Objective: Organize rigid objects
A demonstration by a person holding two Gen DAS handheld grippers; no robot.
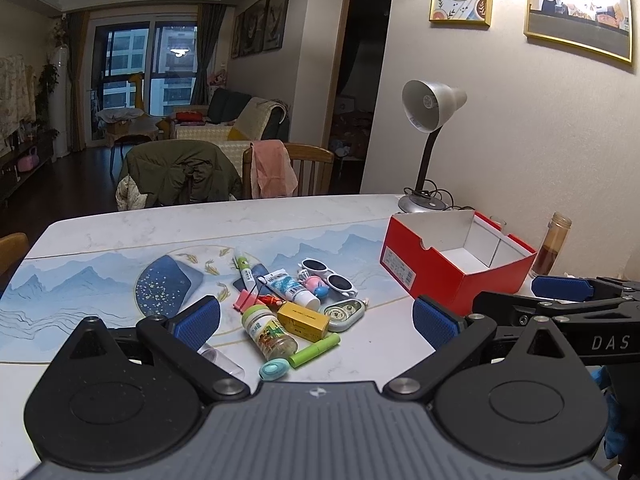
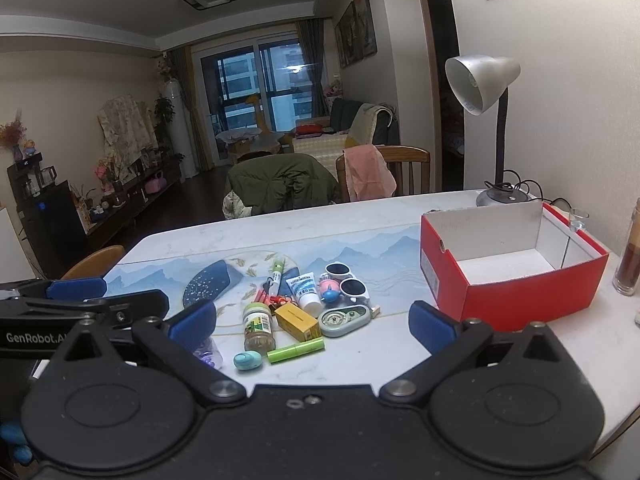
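Ahead, clutter pile (image 1: 288, 312) between spread left gripper (image 1: 316, 320), red box (image 1: 456, 264) right.

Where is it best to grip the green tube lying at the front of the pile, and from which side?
Grip the green tube across its middle, coming from above with the fingers on its two long sides. It lies flat on the table, nearly crosswise to the view. Its near side is free; the yellow box sits close behind, so keep the far finger slim there.
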